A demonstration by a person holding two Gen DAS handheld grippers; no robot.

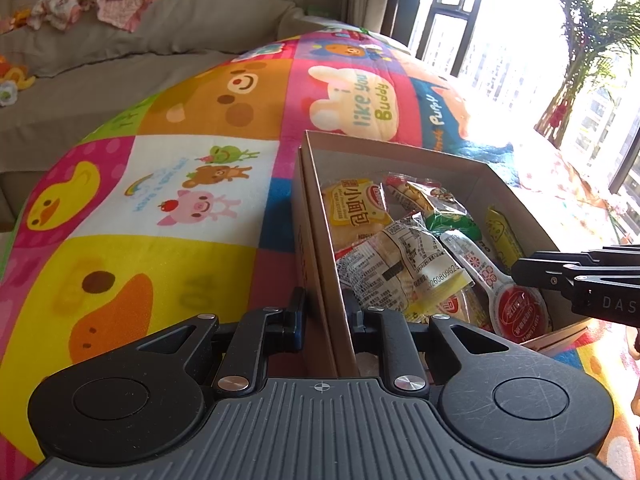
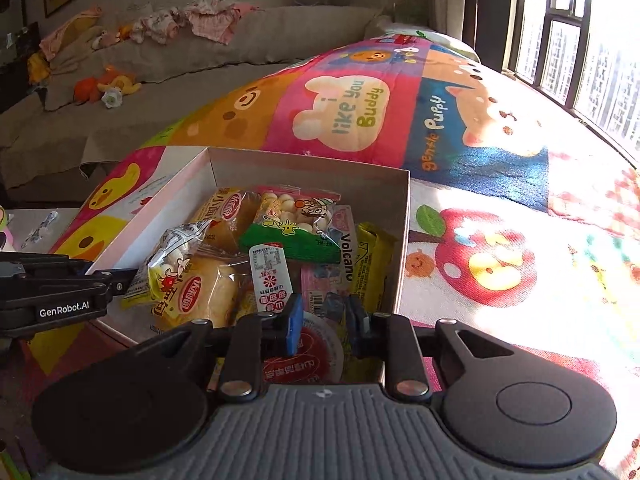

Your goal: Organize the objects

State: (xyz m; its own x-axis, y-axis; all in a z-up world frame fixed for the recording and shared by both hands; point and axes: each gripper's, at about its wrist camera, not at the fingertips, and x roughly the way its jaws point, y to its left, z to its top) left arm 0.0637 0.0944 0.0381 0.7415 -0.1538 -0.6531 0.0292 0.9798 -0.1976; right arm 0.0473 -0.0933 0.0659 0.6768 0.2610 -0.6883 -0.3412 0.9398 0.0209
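**Q:** Currently, where does the cardboard box (image 1: 400, 160) sit, and how do the grippers stand against it?

**A:** It rests on the cartoon play mat (image 1: 168, 184), lid off, filled with snack packets. The left gripper (image 1: 323, 312) straddles the box's near left wall — one finger outside, one inside, the wall between them. The jaws are narrowly parted; whether the pads actually press the cardboard cannot be told.

**Q:** And the right gripper (image 2: 322, 320)?

**A:** It hangs over the near end of the box, fingers a moderate gap apart, holding nothing. Directly beneath the gap lies a round red-lidded jelly cup (image 2: 316, 356); a white sachet (image 2: 269, 276) lies just ahead of the left finger.

**Q:** Contents further in?

**A:** Two bread-roll packets (image 2: 208, 288), a green-and-clear biscuit bag (image 2: 292, 220), a yellow bar wrapper (image 2: 372, 260) against the right wall, and a packet marked "Volcano" (image 2: 347, 256) beside it.

**Q:** Surroundings?

**A:** A grey sofa (image 2: 240, 48) with clothes and soft toys stands behind the mat — windows (image 2: 568, 40) to the right.
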